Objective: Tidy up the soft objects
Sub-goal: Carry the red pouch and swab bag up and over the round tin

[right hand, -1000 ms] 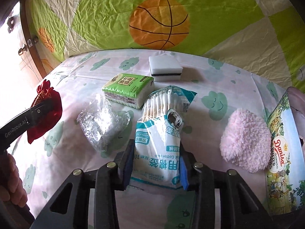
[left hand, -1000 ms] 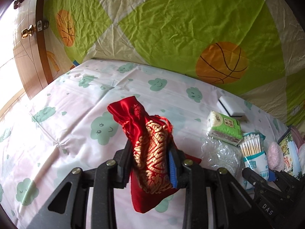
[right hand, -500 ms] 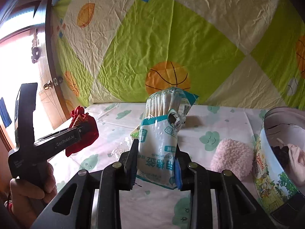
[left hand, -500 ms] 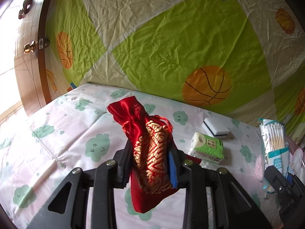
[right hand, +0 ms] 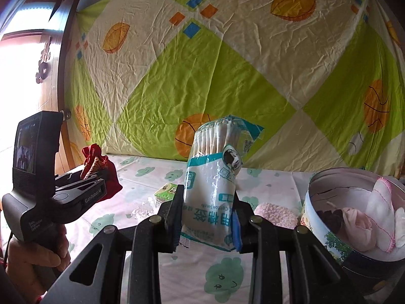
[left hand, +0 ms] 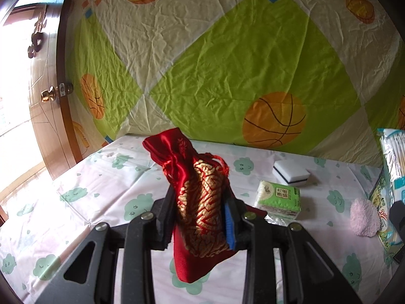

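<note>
1. Two grippers are loaded, both lifted clear of the cloud-print bed sheet.
2. Left gripper: its jaws are clenched across the middle of the red brocade pouch. The pouch looks light, limp and satin-slick; its drawstring neck flops above the jaws and its base hangs below them. A mid-body grip is judged adequate, though the slick cloth could creep under a quick swing.
3. Loose items lie on the sheet between the two grippers: a green tissue pack, a white sponge block, a crumpled clear plastic bag and a pink fluffy pad. All appear light and compressible, so a central pinch should suit each.
4. Right gripper: its jaws grasp the lower half of the cotton swab bag, which stands upright. The film looks slippery and the sticks inside fairly stiff; the jaws have just been closing on it.
5. Far right stands the round cookie tin, open-topped and already holding pale cloths. Its metal rim is the edge to clear.
6. Room above the sheet is open; the hanging quilt bounds the far side.
</note>
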`<state>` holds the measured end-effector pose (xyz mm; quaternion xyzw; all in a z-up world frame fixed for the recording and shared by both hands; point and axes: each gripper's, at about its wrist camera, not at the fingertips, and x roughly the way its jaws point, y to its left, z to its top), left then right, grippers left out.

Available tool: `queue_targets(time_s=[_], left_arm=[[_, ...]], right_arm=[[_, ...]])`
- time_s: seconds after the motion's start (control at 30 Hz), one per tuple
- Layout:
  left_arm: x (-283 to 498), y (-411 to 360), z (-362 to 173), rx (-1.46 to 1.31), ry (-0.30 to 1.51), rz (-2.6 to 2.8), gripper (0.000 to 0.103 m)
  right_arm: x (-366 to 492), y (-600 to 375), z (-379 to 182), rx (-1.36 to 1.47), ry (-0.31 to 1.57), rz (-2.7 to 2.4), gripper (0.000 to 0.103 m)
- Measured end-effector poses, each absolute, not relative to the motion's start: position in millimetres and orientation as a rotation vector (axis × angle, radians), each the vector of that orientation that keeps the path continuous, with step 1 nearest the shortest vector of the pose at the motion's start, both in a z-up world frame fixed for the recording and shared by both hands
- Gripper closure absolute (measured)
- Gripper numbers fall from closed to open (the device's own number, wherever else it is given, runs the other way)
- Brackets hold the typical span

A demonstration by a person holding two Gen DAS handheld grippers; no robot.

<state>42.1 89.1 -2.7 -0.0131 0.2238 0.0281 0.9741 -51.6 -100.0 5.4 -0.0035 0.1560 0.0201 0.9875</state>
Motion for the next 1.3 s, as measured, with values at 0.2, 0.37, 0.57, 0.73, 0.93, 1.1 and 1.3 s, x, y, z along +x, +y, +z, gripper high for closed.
queue_targets(time_s=[0.2, 0.37, 0.57, 0.73, 0.93, 1.1, 1.3], left_arm=[[36, 80, -1, -0.043, 0.441, 0.031, 0.071], [31, 72, 0, -0.034, 0.43, 0.033, 0.071], [26, 67, 2, -0.056, 0.429, 0.022, 0.071], [21, 55, 2, -0.038, 0.432, 0.006, 0.071], [14, 40, 1, -0.029, 0.437, -0.01, 0.071], [8, 27, 1, -0.024, 0.441, -0.025, 0.071], [3, 13, 1, -0.012, 0.448, -0.048, 0.071]], right_arm=[[-58, -107, 7, 0.001, 0.297, 0.015, 0.069], [-61, -108, 8, -0.007, 0.286, -0.002, 0.069], [-68, -110, 10, -0.025, 0.262, -0.021, 0.069], [-73, -112, 11, -0.045, 0.244, -0.038, 0.069], [-79, -118, 14, -0.056, 0.231, -0.053, 0.069], [-85, -125, 16, -0.066, 0.218, -0.068, 0.069], [-92, -136, 17, -0.07, 0.211, -0.087, 0.069]])
